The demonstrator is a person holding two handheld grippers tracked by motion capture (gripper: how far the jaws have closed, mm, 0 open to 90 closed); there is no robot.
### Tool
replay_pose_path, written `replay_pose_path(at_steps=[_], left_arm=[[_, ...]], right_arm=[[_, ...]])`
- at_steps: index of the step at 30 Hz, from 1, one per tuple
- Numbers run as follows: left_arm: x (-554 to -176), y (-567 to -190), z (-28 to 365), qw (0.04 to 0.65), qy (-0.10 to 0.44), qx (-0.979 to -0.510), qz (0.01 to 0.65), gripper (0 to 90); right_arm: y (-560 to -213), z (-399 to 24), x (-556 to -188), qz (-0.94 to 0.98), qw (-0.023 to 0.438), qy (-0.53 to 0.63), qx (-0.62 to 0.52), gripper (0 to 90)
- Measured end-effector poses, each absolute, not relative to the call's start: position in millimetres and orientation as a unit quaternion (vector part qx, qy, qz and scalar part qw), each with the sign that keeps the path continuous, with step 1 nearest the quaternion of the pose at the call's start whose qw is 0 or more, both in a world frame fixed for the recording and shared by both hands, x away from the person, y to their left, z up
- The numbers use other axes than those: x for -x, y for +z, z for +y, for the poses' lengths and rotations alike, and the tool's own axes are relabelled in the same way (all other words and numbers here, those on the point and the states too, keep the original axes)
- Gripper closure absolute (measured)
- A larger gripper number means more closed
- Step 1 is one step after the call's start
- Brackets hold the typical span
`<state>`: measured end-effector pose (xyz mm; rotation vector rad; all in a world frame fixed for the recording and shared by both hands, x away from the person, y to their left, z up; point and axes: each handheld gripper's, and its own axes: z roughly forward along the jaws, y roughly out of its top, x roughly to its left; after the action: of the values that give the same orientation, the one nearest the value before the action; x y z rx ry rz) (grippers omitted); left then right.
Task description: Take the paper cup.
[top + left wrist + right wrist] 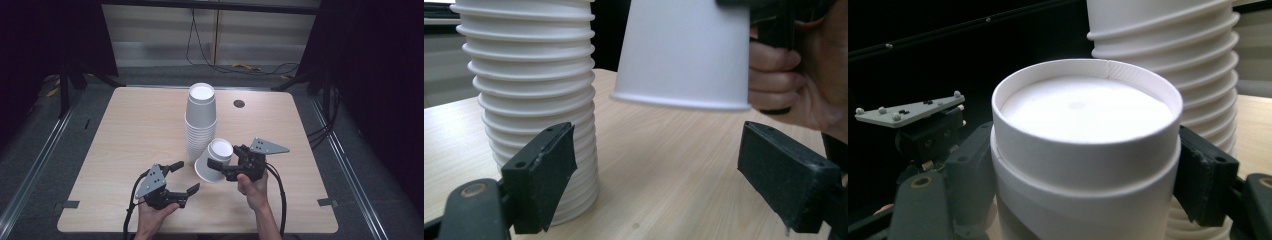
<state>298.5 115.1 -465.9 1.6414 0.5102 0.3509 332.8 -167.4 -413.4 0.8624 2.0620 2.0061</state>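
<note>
So the right gripper (224,165) has its jaws pinching a single white paper cup (215,160), upside down and tilted, lifted clear of the tabletop (130,130) just beside the tall stack of cups (201,122). The left gripper (184,177) sits low near the front edge, jaws spread wide with nothing between them, facing the stack.

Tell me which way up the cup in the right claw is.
Upside down: the cup shows its flat base on top, rim lowest, in the right claw.

Cup stack (531,100) top cut off
</note>
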Motion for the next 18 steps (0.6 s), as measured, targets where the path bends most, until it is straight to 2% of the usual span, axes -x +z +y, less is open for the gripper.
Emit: replay_pose_path(at_steps=[18], left_arm=[[-302.2,-466.4,100.1,0.637,0.134,-0.735,0.191,14.7]], right_arm=[[-436.1,-152.4,-328.2,0.695,0.041,0.663,-0.276,23.5]])
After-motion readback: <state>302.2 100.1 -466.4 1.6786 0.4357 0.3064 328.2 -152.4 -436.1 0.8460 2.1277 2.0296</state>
